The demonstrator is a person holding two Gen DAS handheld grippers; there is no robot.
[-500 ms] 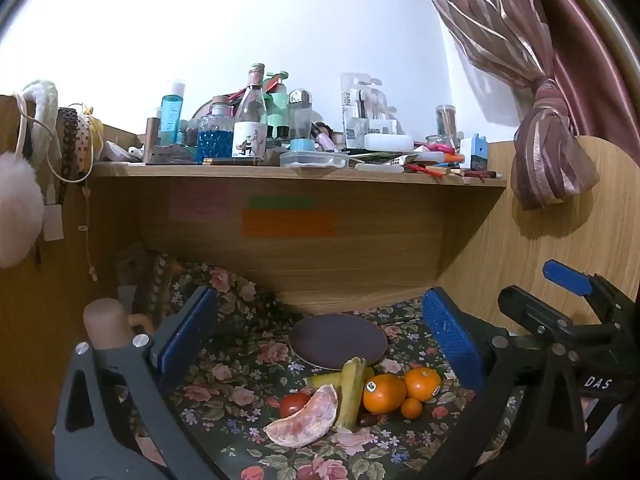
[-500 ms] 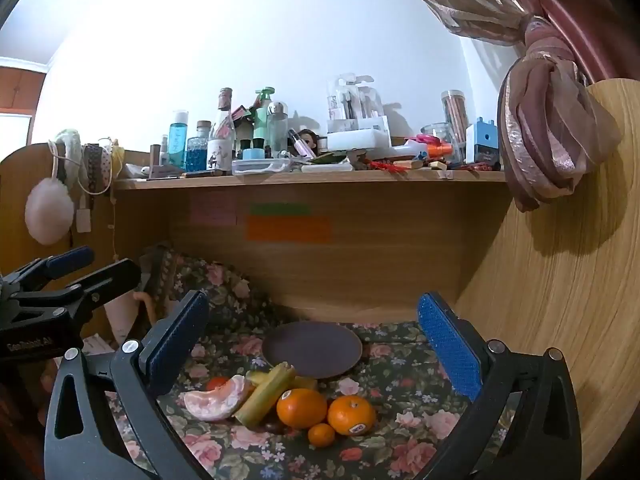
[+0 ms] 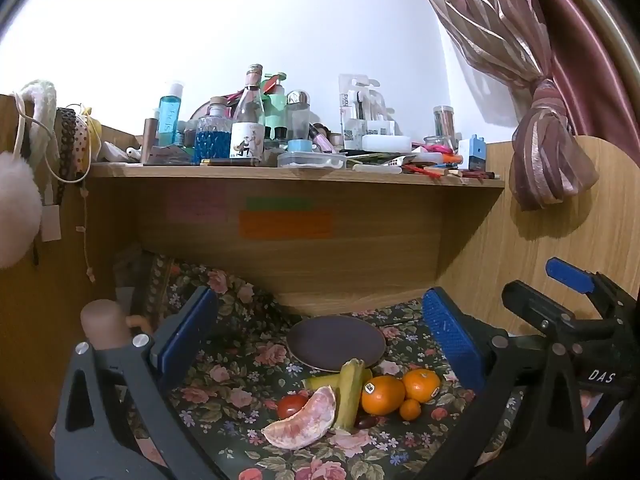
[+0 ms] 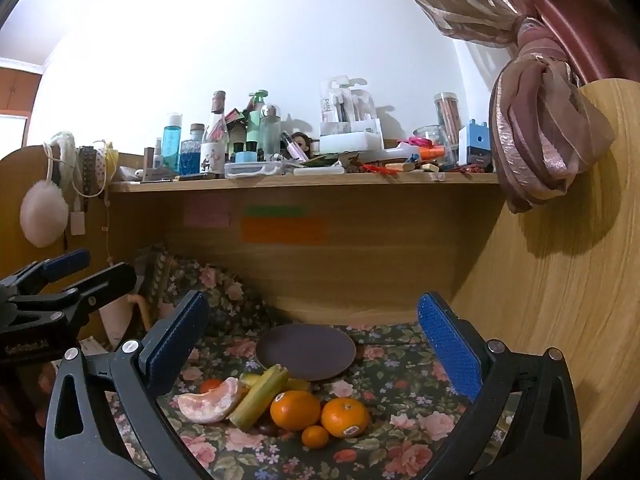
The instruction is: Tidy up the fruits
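A pile of fruit lies on a floral cloth (image 3: 240,396): a peeled grapefruit segment (image 3: 304,420), a small tomato (image 3: 291,405), a green-yellow stalk (image 3: 351,392), two oranges (image 3: 383,395) (image 3: 421,385), a tiny orange (image 3: 410,409). A dark round plate (image 3: 336,342) sits empty just behind them. The same fruit shows in the right wrist view, with the grapefruit segment (image 4: 210,402), the oranges (image 4: 295,410) (image 4: 345,417) and the plate (image 4: 306,350). My left gripper (image 3: 320,340) is open and empty above the pile. My right gripper (image 4: 312,344) is open and empty too.
A wooden shelf (image 3: 296,178) overhead is crowded with bottles and boxes. A wooden back panel (image 3: 320,256) and a side wall (image 4: 552,300) close in the nook. A tied curtain (image 4: 540,136) hangs at right. A pink pom-pom (image 4: 42,214) hangs at left.
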